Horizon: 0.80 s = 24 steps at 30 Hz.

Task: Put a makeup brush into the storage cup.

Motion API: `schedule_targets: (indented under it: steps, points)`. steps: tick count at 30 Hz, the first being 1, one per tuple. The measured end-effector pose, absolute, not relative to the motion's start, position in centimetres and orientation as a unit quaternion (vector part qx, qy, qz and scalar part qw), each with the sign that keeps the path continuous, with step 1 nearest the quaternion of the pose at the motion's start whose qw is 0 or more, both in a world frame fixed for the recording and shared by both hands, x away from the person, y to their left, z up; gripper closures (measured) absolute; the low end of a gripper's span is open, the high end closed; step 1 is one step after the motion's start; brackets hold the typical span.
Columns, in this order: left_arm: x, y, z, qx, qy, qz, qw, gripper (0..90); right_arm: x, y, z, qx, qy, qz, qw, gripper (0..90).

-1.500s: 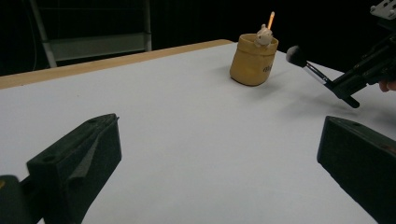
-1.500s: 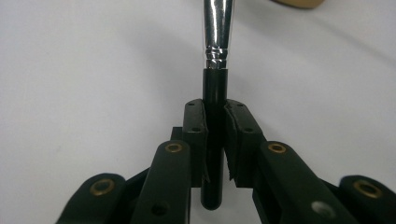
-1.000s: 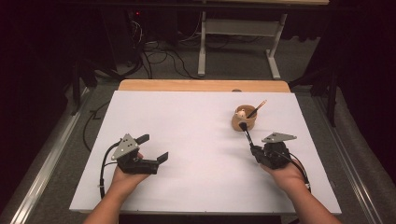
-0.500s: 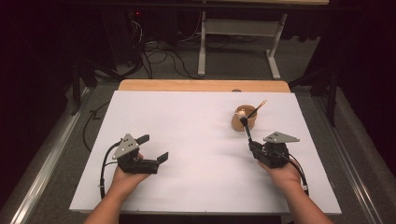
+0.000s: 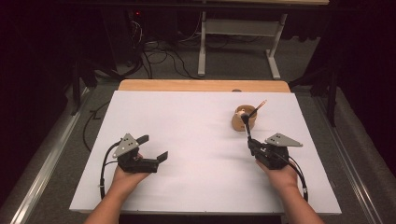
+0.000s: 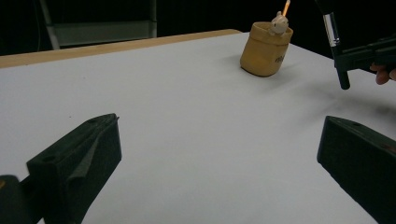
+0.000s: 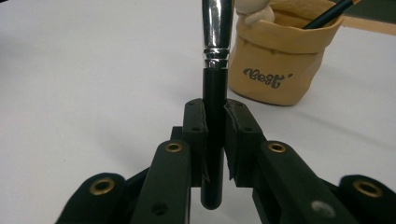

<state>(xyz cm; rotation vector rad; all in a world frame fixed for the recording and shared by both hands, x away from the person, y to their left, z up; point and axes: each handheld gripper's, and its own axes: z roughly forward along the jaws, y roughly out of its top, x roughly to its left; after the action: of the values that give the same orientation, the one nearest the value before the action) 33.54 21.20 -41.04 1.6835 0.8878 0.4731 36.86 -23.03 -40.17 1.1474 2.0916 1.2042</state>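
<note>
**Brush Gripped Upright Beside Its Holder**

The right gripper (image 7: 215, 135) is clamped on the black handle of a makeup brush (image 7: 215, 56), its two jaws pressing the shaft from either side, low on the handle, so that the silver ferrule and head rise free above them. Held near its butt end, the brush keeps most of its length free; the likely purpose is to steer the brush to the holder without the jaws fouling its rim. In the high view the right gripper (image 5: 261, 150) sits on the near side of the tan holder (image 5: 243, 118), and the brush (image 5: 245, 125) leans up toward it, its tip close to the rim; whether the two touch cannot be told. The holder (image 7: 280, 56), a soft pouch-shaped pot with a small pale figure on its lip, already carries an orange-tipped pencil (image 5: 259, 106) slanting out on the side away from the gripper. It stands on the white table (image 5: 196, 126). Well off to the left of the holder, the left gripper (image 5: 153, 148) rests with jaws spread wide and nothing between them, apparently kept out of the working hand's way.
</note>
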Motion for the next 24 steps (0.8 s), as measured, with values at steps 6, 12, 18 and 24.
schedule_targets:
  steps: [6,12,18,24]
  points:
    - [33.6,21.2,-41.1,0.710,0.382,0.201,0.557,0.5,36.6,-23.4,-40.8,0.418,0.754,0.451,0.231,81.9]
    - [33.6,21.2,-41.2,0.710,0.384,0.200,0.556,0.5,36.5,-23.6,-41.2,0.418,0.747,0.463,0.230,81.9]
    - [33.9,20.9,-41.4,0.712,0.388,0.191,0.553,0.5,36.1,-23.4,-41.4,0.404,0.744,0.474,0.243,81.8]
    - [34.0,19.8,-40.6,0.718,0.379,0.198,0.549,0.2,35.8,-23.3,-41.4,0.390,0.742,0.487,0.247,81.8]
